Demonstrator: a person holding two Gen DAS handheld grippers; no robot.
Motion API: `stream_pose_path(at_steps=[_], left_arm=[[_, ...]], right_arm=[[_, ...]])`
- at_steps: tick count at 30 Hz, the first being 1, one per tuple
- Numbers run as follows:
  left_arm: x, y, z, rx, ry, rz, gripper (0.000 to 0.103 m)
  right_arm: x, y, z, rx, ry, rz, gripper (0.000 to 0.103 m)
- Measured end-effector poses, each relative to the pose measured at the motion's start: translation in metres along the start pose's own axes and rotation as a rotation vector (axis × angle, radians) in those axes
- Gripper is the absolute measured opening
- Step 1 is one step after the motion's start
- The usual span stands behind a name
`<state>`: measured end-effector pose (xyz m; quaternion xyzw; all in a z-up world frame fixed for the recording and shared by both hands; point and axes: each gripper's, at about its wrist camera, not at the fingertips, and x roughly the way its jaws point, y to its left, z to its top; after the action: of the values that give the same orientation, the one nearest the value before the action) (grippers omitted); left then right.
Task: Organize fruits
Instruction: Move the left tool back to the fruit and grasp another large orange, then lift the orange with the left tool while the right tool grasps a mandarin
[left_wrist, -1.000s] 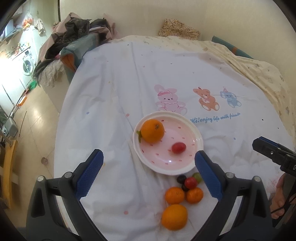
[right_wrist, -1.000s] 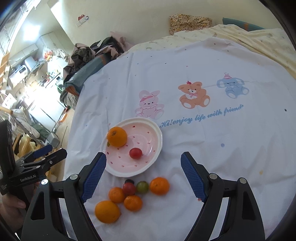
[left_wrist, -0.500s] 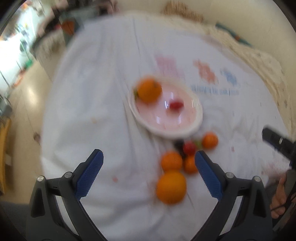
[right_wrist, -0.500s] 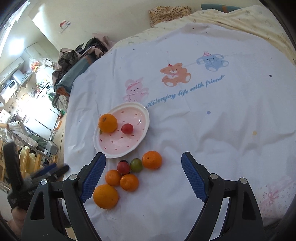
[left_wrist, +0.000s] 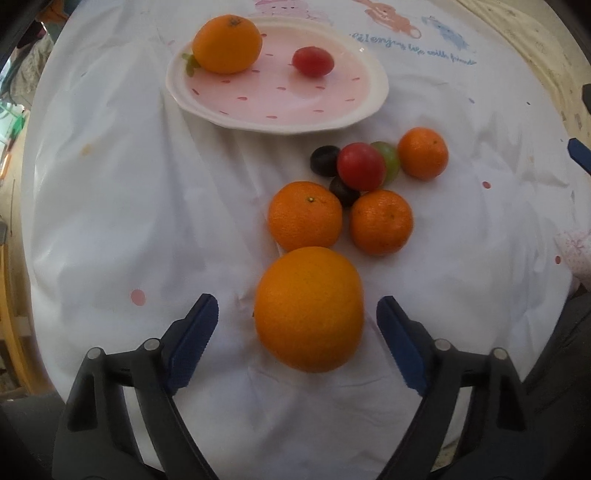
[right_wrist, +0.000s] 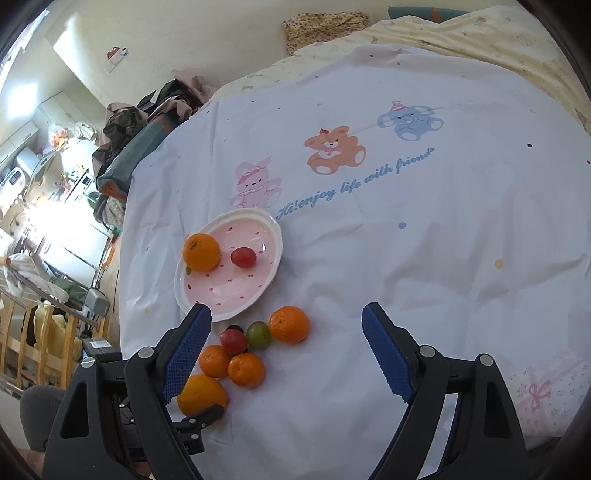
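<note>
A pink plate (left_wrist: 280, 99) with a white rim holds an orange (left_wrist: 227, 43) and a red grape (left_wrist: 313, 61). On the white cloth in front of it lie a big orange (left_wrist: 309, 308), three small tangerines (left_wrist: 304, 215), a red grape (left_wrist: 360, 167), a green grape (left_wrist: 389, 162) and two dark grapes (left_wrist: 324, 159). My left gripper (left_wrist: 297, 339) is open, low, with the big orange between its jaws, not touching. My right gripper (right_wrist: 286, 350) is open and empty above the pile (right_wrist: 243, 350); the plate (right_wrist: 225, 299) lies beyond.
The white cloth (right_wrist: 406, 221) with cartoon animals covers a bed; a yellow blanket (right_wrist: 480, 40) lies at the far right. Piled clothes (right_wrist: 147, 118) sit at the far left edge. The bed's left edge drops to the floor (right_wrist: 74, 251).
My left gripper has dropped and moved forward onto the fruit pile, so the big orange now sits between its jaws. The right gripper has shifted slightly.
</note>
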<state>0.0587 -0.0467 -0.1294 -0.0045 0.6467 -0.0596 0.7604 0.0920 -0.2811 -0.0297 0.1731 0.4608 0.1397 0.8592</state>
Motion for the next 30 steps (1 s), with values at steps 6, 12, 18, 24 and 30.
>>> stream_pose_path(at_steps=[6, 12, 18, 24, 30], left_arm=[[0.004, 0.002, 0.0, -0.007, 0.023, -0.011, 0.069], [0.002, -0.003, -0.001, 0.024, 0.036, -0.031, 0.052], [-0.017, -0.006, -0.009, 0.028, 0.023, -0.056, 0.052], [-0.065, 0.007, -0.013, -0.003, -0.165, -0.004, 0.052], [-0.102, 0.035, 0.0, -0.105, -0.307, -0.003, 0.052]], right_arm=[[0.004, 0.003, -0.001, -0.007, 0.009, -0.003, 0.086], [0.007, 0.008, -0.001, -0.033, 0.009, -0.014, 0.086], [0.008, 0.008, -0.003, -0.038, 0.011, -0.026, 0.086], [0.008, 0.007, -0.004, -0.038, 0.014, -0.034, 0.086], [0.013, 0.011, -0.006, -0.054, 0.029, -0.053, 0.086]])
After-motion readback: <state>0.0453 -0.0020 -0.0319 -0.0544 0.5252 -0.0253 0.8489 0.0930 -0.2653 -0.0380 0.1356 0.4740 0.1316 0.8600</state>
